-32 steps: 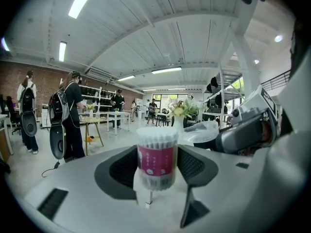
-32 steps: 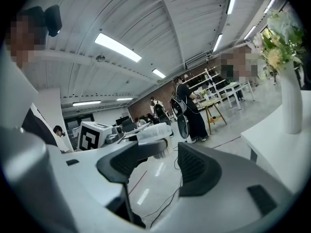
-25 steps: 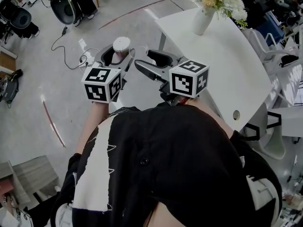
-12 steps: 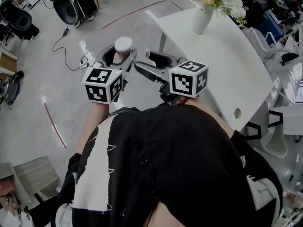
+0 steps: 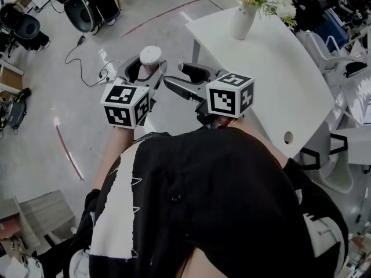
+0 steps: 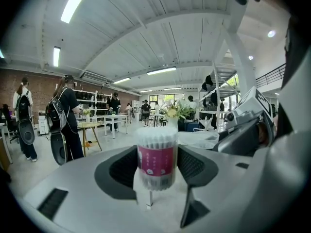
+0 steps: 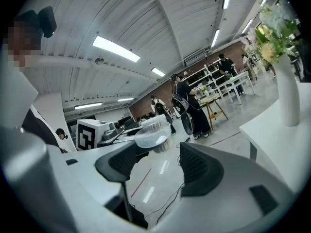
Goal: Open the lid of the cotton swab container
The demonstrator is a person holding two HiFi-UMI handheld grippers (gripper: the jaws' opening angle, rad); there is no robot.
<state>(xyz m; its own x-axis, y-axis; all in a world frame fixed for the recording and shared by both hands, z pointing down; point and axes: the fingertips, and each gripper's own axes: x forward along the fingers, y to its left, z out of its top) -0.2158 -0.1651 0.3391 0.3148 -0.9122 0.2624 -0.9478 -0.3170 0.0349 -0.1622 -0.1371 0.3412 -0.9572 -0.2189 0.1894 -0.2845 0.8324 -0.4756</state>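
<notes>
The cotton swab container [image 5: 149, 55] is a clear cylinder with a pink label [image 6: 156, 149]. It stands upright in the air between the pads of my left gripper [image 5: 144, 68], which is shut on its lower body [image 6: 156, 171]. A clear lid tops it [image 7: 151, 136]. My right gripper [image 5: 173, 74] is just to the right of the container at the same height. Its jaws are opening and nothing is between them [image 7: 158, 166]. In the right gripper view the container sits beyond the left jaw, apart from both pads.
A white table [image 5: 272, 68] lies to the right, with a white vase of flowers [image 5: 243, 19] at its far end. Cables [image 5: 87, 68] run over the grey floor below the grippers. Black chairs [image 5: 81, 7] stand at the far left. People stand farther back in the hall.
The right gripper's jaws have spread a little wider. Both grippers and the container have stayed almost where they were.
</notes>
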